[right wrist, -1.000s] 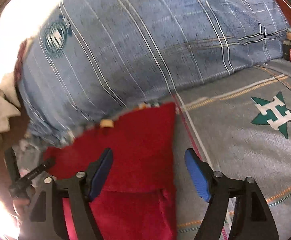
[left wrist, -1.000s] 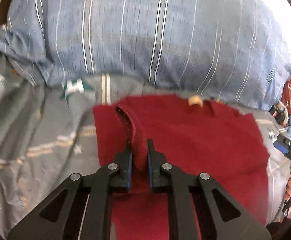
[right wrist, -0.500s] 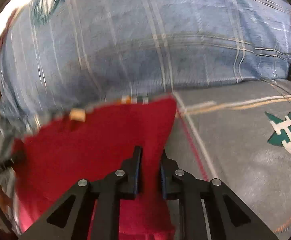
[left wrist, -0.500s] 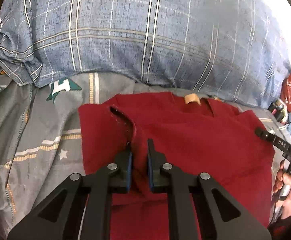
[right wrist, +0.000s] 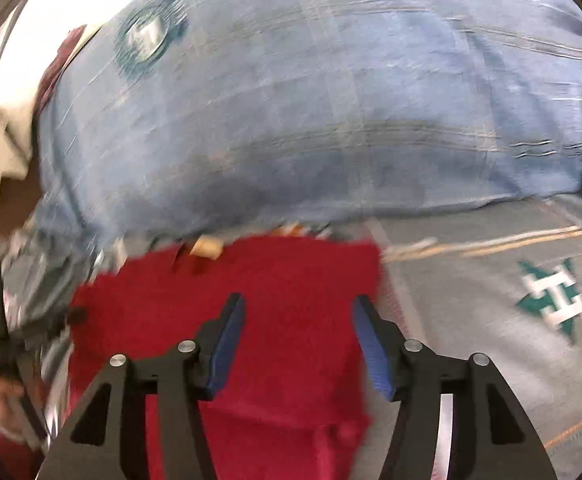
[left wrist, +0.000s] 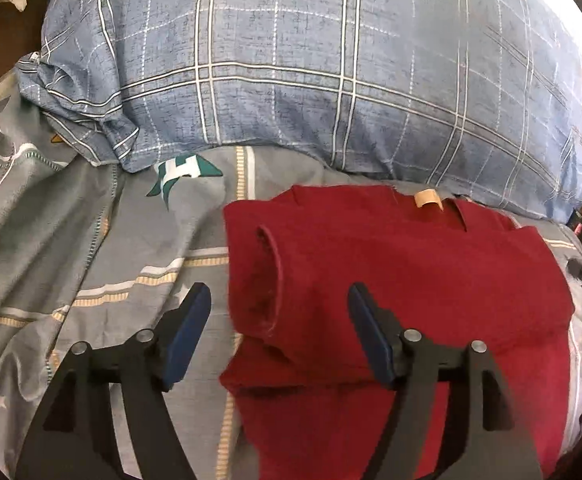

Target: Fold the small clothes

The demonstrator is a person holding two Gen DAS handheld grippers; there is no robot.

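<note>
Red shirt (left wrist: 411, 280) spread lower centre on grey bedsheet (left wrist: 91, 260), sleeve opening seen only in left view, left gripper (left wrist: 279, 332) and right gripper (right wrist: 299, 344) both held wide apart, empty, right view blurred, blue pillow (left wrist: 311, 72) above.

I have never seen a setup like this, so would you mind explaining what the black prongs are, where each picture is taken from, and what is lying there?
There is no robot here: a person holds a two-finger gripper in each hand, and a fisheye camera on each looks forward along its fingers. The black prongs with blue pads are those fingers.

One picture comes from the left gripper, the other from the right gripper; the right view is motion-blurred.

Both look at a red shirt, partly folded, with a tan neck label, lying on a grey bedsheet printed with green stars. Behind it lies a blue plaid pillow.

Both grippers stand open above the shirt and hold nothing.
</note>
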